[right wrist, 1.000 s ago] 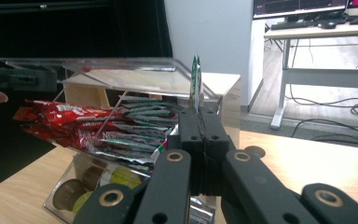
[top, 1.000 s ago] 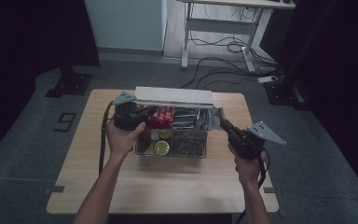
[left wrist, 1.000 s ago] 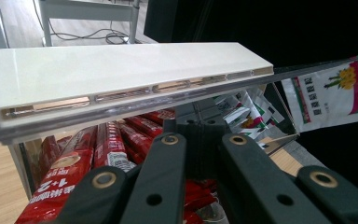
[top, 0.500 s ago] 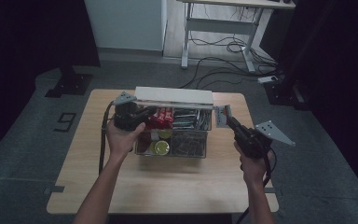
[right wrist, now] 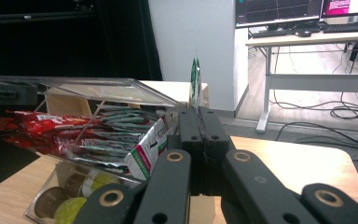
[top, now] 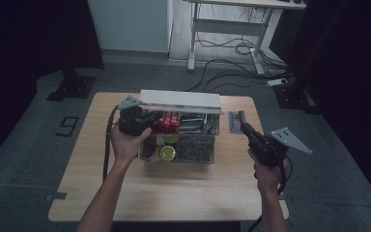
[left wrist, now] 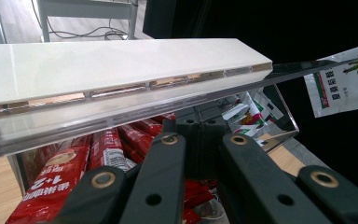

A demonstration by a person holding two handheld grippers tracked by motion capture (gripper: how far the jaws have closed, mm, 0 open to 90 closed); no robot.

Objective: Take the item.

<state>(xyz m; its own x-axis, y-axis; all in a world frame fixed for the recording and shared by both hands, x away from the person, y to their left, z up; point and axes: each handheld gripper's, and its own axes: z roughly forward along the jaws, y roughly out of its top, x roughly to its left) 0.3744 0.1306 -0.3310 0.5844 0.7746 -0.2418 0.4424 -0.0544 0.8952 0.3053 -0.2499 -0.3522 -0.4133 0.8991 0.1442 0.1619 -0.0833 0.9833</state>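
While the person's left hand rests against the left end of the clear organiser box, the left gripper reaches in over the box's back-left compartment, its fingers pressed together with nothing between them. Just under and beyond those fingers lie the red sachets, stacked lengthwise; past the fingertips, toward the far side of the box, white and green sachets stand in the neighbouring compartment. Directly above the fingers the box's lid stands raised, its white handle bar across the top and the clear panel slanting down below it.

Well off to the right of the box, the right gripper is held above the table, its fingers closed on a small white and green sachet. That sachet stands up out of the fingertips, seen edge-on in the right gripper view and as a pale flat packet in the high view, just beside the box's right end and clear of it. To the left of these fingers, in the right gripper view, the open box shows its side: the red sachets at the far end, a row of white and green ones nearer, and round capsules in brown and yellow-green in the front compartment, lowest and closest to the table.
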